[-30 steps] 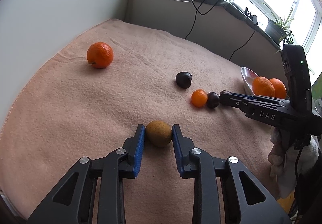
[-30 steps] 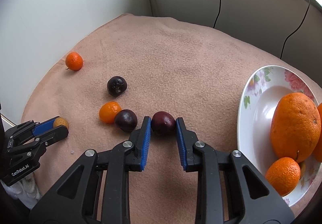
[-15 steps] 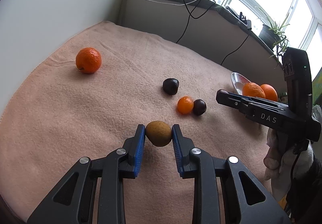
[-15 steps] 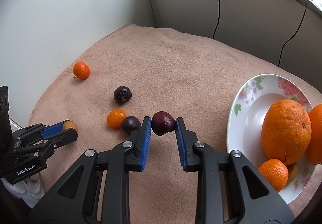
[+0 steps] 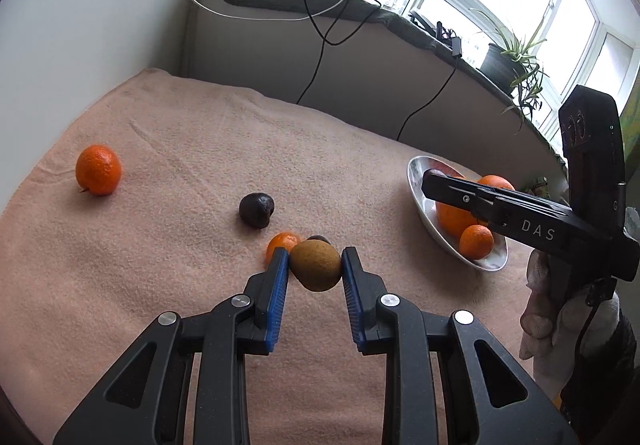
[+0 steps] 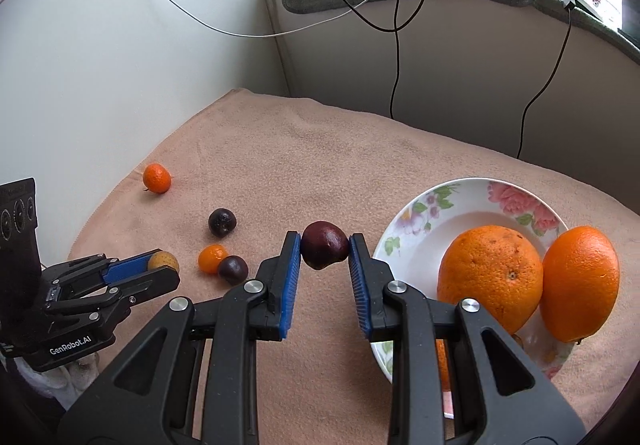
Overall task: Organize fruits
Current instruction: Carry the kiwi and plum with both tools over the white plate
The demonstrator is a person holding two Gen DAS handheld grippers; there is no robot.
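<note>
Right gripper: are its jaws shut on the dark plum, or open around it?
Shut on it. In the right wrist view the right gripper has both blue pads pressed against the dark plum, which hangs clear of the blanket.

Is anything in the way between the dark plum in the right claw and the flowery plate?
Nothing visible blocks it. The right claw holds the dark plum clear above the pink blanket, with the flowery plate just beside it. Its near side is bare; two big oranges fill the far side.
</note>
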